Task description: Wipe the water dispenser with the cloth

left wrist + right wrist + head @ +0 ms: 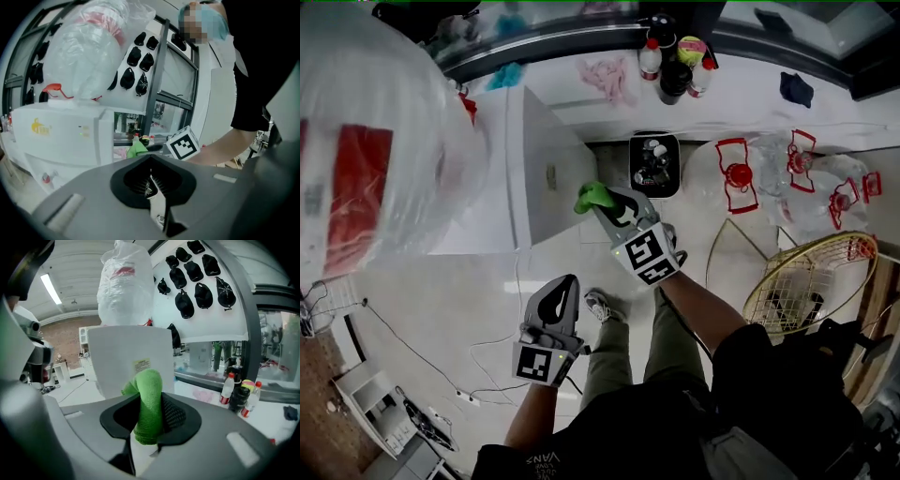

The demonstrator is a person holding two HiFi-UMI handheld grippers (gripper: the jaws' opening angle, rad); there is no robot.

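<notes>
Water dispenser (502, 178): white, on floor, plastic-wrapped bottle (375, 141) on top.
Cloth (149, 394): green, bunched, up against dispenser side panel; contact not clear.
Right gripper (149, 425): jaws clenched on cloth, raised toward side panel.
Left gripper (151, 180): jaws closed together, nothing between them; held lower, apart from dispenser.
Clear jugs (769, 178): red handles, on floor beyond right gripper.

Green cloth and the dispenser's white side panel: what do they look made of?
Green cloth: likely microfibre or terry; matte, fuzzy nap, folding softly in the shut right gripper. Water dispenser side panel: smooth white, painted metal or plastic; a label sticks flat on it.
</notes>
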